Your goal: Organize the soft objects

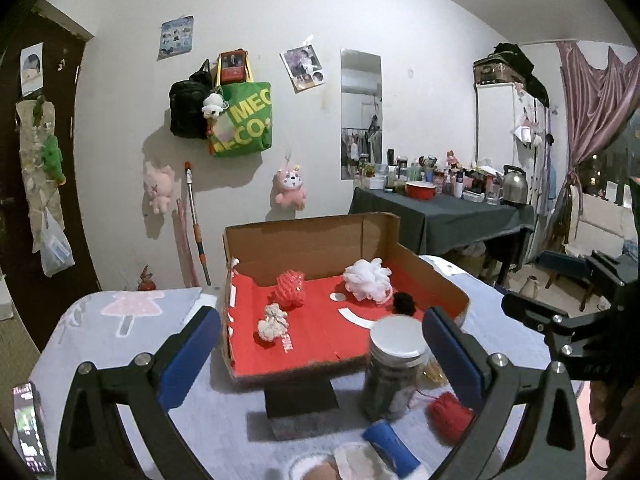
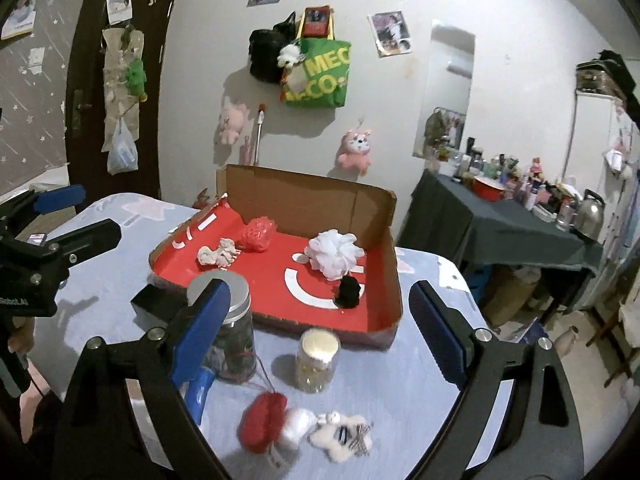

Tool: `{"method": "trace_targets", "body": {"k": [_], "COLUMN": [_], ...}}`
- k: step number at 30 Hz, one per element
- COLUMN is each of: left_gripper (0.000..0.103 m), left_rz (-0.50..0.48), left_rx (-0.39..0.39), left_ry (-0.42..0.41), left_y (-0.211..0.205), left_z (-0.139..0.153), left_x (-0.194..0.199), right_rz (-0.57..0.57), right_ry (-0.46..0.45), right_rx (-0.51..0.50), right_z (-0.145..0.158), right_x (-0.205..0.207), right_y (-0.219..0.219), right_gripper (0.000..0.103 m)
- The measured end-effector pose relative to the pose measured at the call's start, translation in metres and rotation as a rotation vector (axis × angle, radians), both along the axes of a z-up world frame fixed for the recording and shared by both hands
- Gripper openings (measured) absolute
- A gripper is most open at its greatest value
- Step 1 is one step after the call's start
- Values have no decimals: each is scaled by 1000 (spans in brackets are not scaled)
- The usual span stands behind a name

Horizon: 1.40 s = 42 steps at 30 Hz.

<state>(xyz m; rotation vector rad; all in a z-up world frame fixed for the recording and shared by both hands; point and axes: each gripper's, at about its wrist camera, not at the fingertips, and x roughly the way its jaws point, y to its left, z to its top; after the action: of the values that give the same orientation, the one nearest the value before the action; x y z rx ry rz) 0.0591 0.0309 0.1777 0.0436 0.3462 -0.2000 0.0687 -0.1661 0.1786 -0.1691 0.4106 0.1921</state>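
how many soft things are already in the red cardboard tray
4: red mesh puff at the back, cream puff in front of it, white bath pouf back right, black pompom before that.

Left wrist view: open cardboard tray [image 1: 394, 236] on blue-grey table [image 1: 120, 344], soft items inside.

Left gripper [image 1: 322, 344] jaws spread wide, empty. In tray: red puff [image 1: 291, 290], cream knot [image 1: 273, 322], white mesh pouf [image 1: 367, 279], black pompom [image 1: 404, 303]. Near side: lidded jar [image 1: 394, 372], red yarn ball [image 1: 450, 416], blue roll [image 1: 390, 446]. Phone [image 1: 30, 428] at left edge.
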Motion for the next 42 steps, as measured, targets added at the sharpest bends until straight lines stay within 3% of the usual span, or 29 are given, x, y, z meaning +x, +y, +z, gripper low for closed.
{"method": "trace_targets", "body": {"k": [10, 25, 42], "left_gripper": [103, 103, 102], "left_rz": [22, 52, 13], "left_rx": [-12, -22, -7], "left_ry": [3, 179, 364], "left_y": [-5, 4, 23], "left_z": [-46, -122, -150], "left_x": [-28, -27, -10], "right_rz": [-30, -73, -11], "right_ry": [-10, 103, 153], "right_rx": [93, 101, 43], "right_z": [-46, -122, -137], "right_x": [-38, -38, -17], "right_y": [-11, -8, 19], "right_gripper": [93, 93, 92]}}
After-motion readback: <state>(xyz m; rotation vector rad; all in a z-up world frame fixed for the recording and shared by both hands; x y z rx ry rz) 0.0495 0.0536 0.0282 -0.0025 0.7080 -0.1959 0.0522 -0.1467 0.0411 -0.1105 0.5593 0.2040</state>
